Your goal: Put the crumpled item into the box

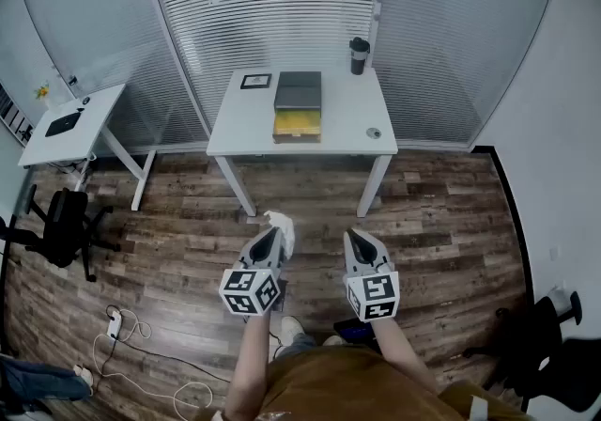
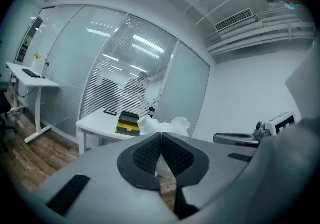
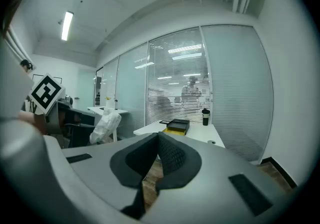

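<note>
Your left gripper has its dark ribbed fingers pressed together on a crumpled white paper-like item, which bulges up above their tips. Beyond it, over wooden floor, a white table carries a flat yellow-and-black box.

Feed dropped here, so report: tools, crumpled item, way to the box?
Left tool shut on crumpled white item. Right tool shut, empty. Box open on table ahead; only wood floor between.
</note>
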A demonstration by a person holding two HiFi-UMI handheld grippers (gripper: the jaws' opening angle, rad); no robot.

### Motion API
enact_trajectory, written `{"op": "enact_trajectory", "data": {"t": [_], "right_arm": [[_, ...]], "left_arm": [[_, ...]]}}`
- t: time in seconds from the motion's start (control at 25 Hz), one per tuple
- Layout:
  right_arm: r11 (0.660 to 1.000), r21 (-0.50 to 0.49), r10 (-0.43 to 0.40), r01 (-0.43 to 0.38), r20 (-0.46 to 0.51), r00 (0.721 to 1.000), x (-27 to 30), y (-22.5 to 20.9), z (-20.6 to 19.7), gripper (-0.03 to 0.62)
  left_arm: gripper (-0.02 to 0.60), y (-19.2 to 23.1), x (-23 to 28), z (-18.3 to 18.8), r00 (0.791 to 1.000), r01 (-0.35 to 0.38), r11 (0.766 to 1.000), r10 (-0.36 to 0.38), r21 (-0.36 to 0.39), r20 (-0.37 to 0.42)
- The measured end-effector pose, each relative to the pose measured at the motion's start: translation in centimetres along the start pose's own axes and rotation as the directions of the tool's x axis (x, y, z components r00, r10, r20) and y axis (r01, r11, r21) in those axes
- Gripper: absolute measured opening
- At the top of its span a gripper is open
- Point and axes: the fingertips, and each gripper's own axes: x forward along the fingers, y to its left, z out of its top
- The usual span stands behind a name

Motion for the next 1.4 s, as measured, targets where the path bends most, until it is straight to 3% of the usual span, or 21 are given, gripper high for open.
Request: {"op": "enact_trajectory", "data": {"t": [0.88,1.2,1.4], "right_arm": [[0.994,0.079,-0.073,0.07,0.036,0.997,-5.8,-5.2,-1.4,0.012],[0.994,0.078,-0.076,0.075,0.011,0.997,-2.7,-7.3,-1.9,0.012],[0.994,0.071,-0.077,0.078,-0.006,0.997,2.5,-9.4,-2.2,0.012]], "left_arm": [[0.026,-4.2,-0.7,-1.3,1.0,-0.016,1.0,0.016,0.016,0.012],[0.026,-2.8,2.9,-1.1,1.0,-0.019,1.0,0.019,0.008,0.007],[0.026,-0.2,7.6,-0.7,1.0,-0.018,1.0,0.018,-0.005,-0.002]]}}
